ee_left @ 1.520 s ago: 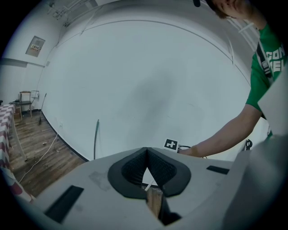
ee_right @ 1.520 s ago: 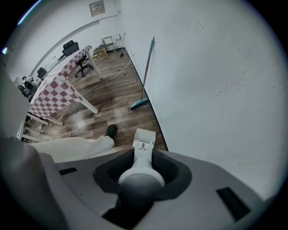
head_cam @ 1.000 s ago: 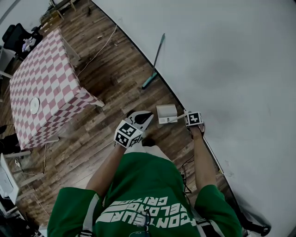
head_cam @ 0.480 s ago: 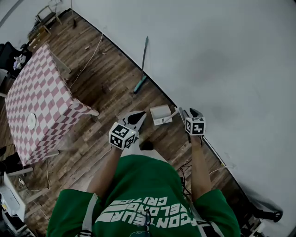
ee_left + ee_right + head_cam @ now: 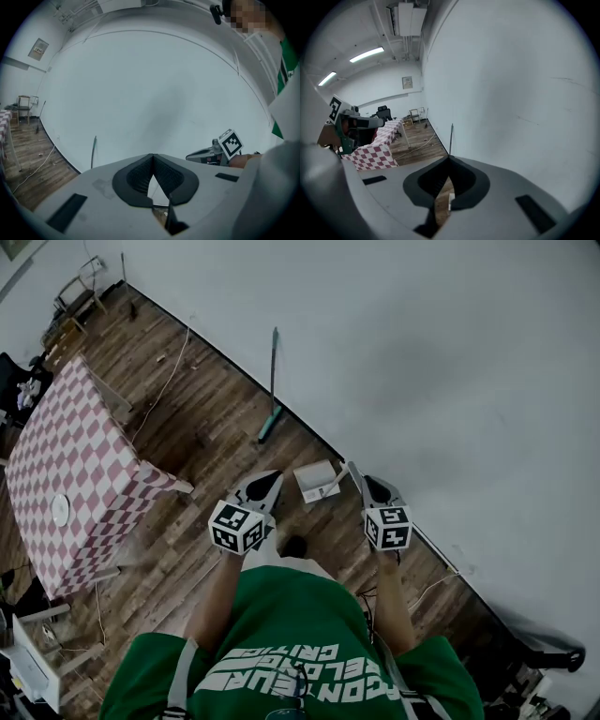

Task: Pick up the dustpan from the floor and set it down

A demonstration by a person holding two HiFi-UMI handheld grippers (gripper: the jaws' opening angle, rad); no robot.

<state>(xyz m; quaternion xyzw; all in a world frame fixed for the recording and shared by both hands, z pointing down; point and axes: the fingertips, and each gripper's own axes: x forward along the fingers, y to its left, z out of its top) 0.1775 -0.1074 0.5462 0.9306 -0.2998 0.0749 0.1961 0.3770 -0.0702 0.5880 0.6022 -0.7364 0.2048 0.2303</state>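
Note:
The white dustpan (image 5: 315,480) lies on the wood floor by the foot of the wall, its handle toward my right side. My right gripper (image 5: 354,470) hangs above and just right of it, apart from it. Its jaws have just been closing and are now shut with nothing between them (image 5: 450,159). A sliver of the dustpan (image 5: 450,202) shows below its jaws. My left gripper (image 5: 276,476) hovers left of the dustpan, shut and empty, its tips meeting (image 5: 152,157). Each gripper shows in the other's view: the right gripper (image 5: 192,156) and the left gripper (image 5: 380,123).
A green-headed broom (image 5: 272,381) leans on the white wall beyond the dustpan. A table with a red-checked cloth (image 5: 66,456) stands at the left, and a cable (image 5: 167,381) runs over the floor. Chairs stand in the far corner.
My right gripper has lifted up and away from the dustpan's handle, and the dustpan stays on the floor. My left gripper has risen a little.

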